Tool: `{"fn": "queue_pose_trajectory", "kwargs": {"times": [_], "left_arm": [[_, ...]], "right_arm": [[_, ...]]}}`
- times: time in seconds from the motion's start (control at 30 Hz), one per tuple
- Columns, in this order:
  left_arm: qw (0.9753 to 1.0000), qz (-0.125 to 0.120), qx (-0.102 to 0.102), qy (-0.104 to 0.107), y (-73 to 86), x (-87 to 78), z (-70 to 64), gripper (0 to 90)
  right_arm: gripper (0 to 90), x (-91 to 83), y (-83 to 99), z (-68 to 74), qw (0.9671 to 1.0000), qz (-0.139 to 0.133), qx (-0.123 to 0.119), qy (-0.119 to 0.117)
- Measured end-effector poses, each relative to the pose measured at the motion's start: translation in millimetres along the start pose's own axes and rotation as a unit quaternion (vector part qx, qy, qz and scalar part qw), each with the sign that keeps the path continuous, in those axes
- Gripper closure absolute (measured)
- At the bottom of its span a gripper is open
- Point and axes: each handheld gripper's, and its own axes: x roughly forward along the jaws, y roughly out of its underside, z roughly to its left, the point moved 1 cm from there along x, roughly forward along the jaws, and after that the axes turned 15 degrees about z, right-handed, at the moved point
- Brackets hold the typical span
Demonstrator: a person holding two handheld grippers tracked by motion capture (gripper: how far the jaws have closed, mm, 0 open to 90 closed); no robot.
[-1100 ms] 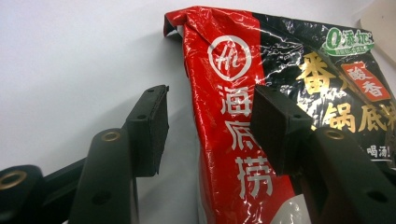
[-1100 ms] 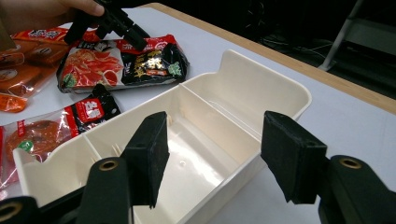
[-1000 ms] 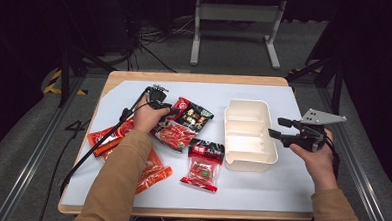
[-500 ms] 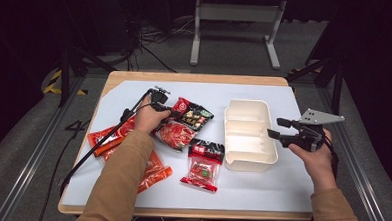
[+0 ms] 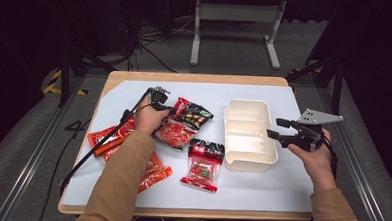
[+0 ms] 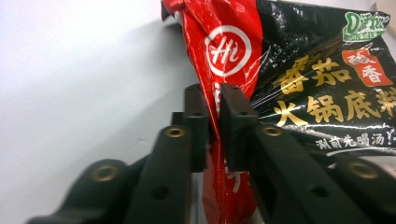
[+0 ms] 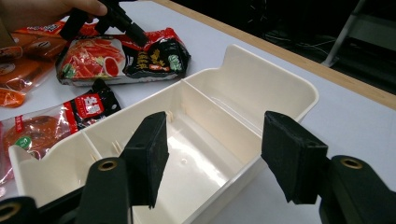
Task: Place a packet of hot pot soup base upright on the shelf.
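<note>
The left tongs are pinched on the red edge of the hotpot-base packet, which lies on the tabletop. The right tongs gape empty over the divided white bin. Likely next: lifting the packet into a compartment

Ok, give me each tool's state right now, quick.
Left tool: shut on the red-and-black sauce packet, pinching its edge.
Right tool: open, holding nothing, at the white divided tray.

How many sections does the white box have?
3. The white box is split by two dividers: one section at its far end, one in the middle, one at the near end, all empty.
</note>
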Motion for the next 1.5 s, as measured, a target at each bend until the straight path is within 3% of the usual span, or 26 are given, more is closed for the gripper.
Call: {"fn": "queue_pose_trajectory", "kwargs": {"times": [0.3, 0.53, 0.57, 0.73, 0.97, 1.1, 1.17, 1.27, 1.5], "left_arm": [[0.9999, -0.013, -0.005, 0.001, -0.2, -17.6, -4.8, 88.0], [0.9986, -0.052, 0.01, -0.005, 2.7, -44.0, -14.7, 88.0], [0.9977, -0.067, 0.013, -0.003, 3.9, -52.5, -18.3, 88.0], [0.9952, -0.095, 0.026, -0.003, 7.0, -70.9, -27.4, 88.0], [0.9891, -0.134, 0.058, -0.016, 17.3, -100.8, -42.3, 88.1], [0.9851, -0.158, 0.066, -0.02, 23.7, -113.1, -50.5, 88.2], [0.9817, -0.172, 0.076, -0.025, 27.8, -121.0, -56.4, 88.3], [0.9795, -0.183, 0.08, -0.025, 31.1, -126.7, -61.1, 88.4], [0.9676, -0.234, 0.094, -0.014, 43.2, -143.7, -78.1, 88.9]], "right_arm": [[43.4, -4.0, 1.0, -1.5, 1.0, -0.003, 0.004, 0.0], [46.2, -6.1, -0.1, -0.9, 0.9999, -0.004, 0.008, -0.008], [47.1, -6.5, -0.4, -0.5, 0.9999, -0.003, 0.008, -0.01], [49.0, -7.7, -2.3, 1.3, 0.9998, -0.007, 0.007, -0.016], [53.6, -9.8, -5.3, 3.3, 0.9995, -0.012, 0.007, -0.029], [56.6, -9.9, -7.5, 6.1, 0.9989, -0.013, 0.005, -0.045], [56.5, -10.2, -9.2, 7.9, 0.9988, -0.015, 0.002, -0.047], [56.5, -10.5, -11.0, 9.7, 0.9987, -0.016, -0.002, -0.048], [58.4, -11.3, -17.2, 18.4, 0.998, -0.017, -0.011, -0.06]]}}
